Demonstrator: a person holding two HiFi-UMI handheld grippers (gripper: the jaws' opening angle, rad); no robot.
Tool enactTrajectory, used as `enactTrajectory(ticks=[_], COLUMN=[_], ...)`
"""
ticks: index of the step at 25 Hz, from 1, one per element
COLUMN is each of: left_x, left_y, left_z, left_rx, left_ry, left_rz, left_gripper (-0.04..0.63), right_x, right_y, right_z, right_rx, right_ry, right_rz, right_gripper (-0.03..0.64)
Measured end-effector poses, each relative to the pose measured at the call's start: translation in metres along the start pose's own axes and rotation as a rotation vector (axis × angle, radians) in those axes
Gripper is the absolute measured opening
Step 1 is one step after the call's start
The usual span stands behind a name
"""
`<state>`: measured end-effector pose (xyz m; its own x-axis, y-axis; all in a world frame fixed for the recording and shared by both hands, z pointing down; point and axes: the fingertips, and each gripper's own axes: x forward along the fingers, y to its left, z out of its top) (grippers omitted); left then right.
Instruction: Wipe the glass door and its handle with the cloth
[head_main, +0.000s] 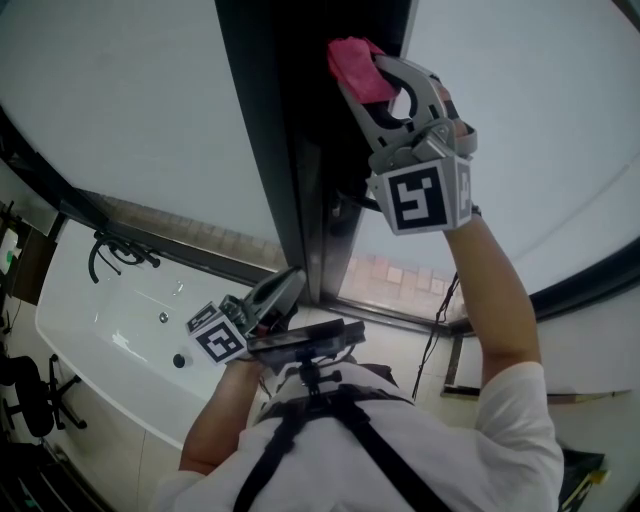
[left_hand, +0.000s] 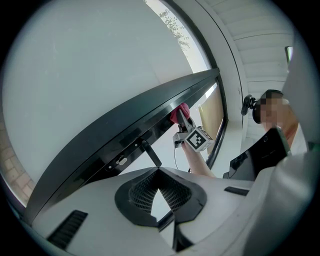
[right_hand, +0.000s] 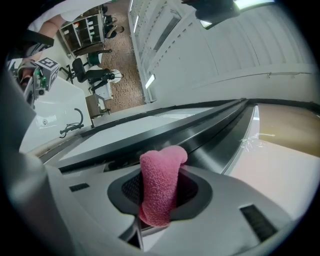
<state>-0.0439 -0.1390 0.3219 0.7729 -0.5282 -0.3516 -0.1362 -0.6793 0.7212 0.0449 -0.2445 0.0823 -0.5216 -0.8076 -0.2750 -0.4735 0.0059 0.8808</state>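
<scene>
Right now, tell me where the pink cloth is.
The pink cloth is top centre of the head view, clamped in the right gripper, up at the dark door frame.

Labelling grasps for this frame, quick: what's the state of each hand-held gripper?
Left hand-held gripper: closed, nothing between its jaws.
Right hand-held gripper: closed on the pink cloth.

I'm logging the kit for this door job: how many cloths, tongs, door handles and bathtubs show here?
Cloth: 1, pink, gripped by the right tongs
Tongs: 2, the left tongs shut on nothing
Door handle: 1
Bathtub: 1
Total: 5
</scene>
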Motion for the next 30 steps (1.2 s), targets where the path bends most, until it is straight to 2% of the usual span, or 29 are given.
enactTrajectory(ticks=[30], left_x=[0.001], left_y=[0.004], left_z=[-0.008], left_rx=[-0.020], left_ry=[0.022], left_rz=[0.002], left_gripper=[-0.008], right_x=[-0.017], right_y=[0.080], right_z=[-0.035], right_rx=[0.112], right_ry=[0.082], right_rz=[0.130], right_gripper=[0.100])
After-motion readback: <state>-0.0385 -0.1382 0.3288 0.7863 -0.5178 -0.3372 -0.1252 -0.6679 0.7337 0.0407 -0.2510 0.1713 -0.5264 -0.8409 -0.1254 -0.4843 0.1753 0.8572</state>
